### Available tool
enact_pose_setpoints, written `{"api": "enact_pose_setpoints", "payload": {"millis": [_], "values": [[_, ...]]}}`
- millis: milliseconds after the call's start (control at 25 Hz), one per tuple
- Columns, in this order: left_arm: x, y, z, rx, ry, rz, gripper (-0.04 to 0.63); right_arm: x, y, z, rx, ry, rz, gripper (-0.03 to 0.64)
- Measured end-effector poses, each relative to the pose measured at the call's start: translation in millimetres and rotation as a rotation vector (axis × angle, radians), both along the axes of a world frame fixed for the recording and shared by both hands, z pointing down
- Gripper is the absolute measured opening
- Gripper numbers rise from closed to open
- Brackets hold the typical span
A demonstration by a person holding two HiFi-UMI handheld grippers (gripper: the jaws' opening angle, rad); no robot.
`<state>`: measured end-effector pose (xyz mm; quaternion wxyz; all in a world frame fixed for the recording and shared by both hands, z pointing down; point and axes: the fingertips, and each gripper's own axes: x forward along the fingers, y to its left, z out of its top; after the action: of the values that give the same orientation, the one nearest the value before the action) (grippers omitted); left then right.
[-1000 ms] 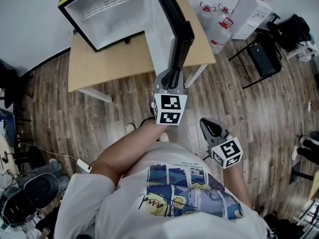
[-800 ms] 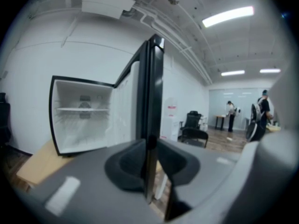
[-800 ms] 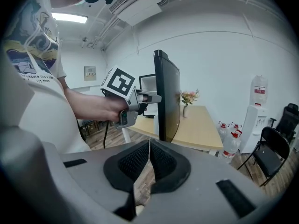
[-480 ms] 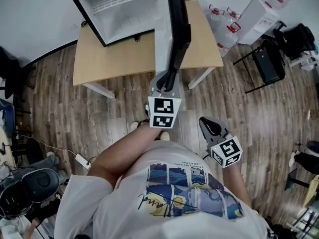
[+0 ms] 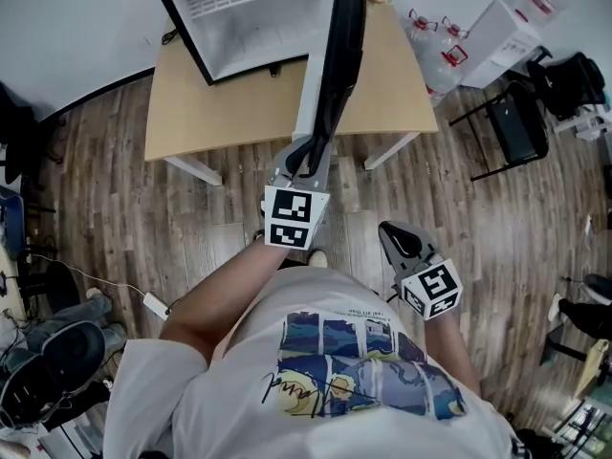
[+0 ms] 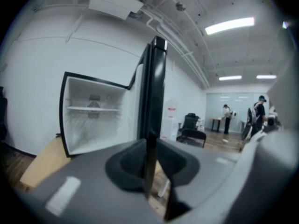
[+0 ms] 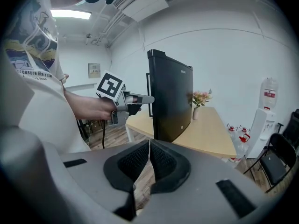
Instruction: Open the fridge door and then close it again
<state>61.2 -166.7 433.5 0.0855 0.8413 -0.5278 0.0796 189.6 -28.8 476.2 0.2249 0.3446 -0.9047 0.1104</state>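
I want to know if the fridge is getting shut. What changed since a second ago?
The left gripper, clamped on the door, swung its free edge leftward in the head view, towards the open front of the fridge. Nothing was grabbed or let go. The right gripper stayed shut and empty.

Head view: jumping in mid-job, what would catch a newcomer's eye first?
The small fridge on the wooden table stands wide open, showing a bare white inside. The left tool is clamped on the edge of the black fridge door, which juts out past the table's front edge. The right tool hangs shut and empty at lower right.
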Motion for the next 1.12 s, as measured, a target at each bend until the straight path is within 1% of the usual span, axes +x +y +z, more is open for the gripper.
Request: {"api": "enact_pose_setpoints", "payload": {"millis": [160,520,840,1120], "values": [[-18,2,1,-0.002,0.003,0.022,0.077,-13,-3,-1,-0.005,0.001,-0.001,0.016],[-70,-5,4,0.011,0.014,0.071,0.077,-56,-20,-2,0.001,0.009,-0.009,0.017],[-118,-20,5,0.003,0.030,0.135,0.077,-92,-36,-11,0.016,0.023,0.006,0.016],[-157,-39,4,0.022,0.027,0.175,0.074,-115,-46,-14,0.024,0.035,0.029,0.016]]}}
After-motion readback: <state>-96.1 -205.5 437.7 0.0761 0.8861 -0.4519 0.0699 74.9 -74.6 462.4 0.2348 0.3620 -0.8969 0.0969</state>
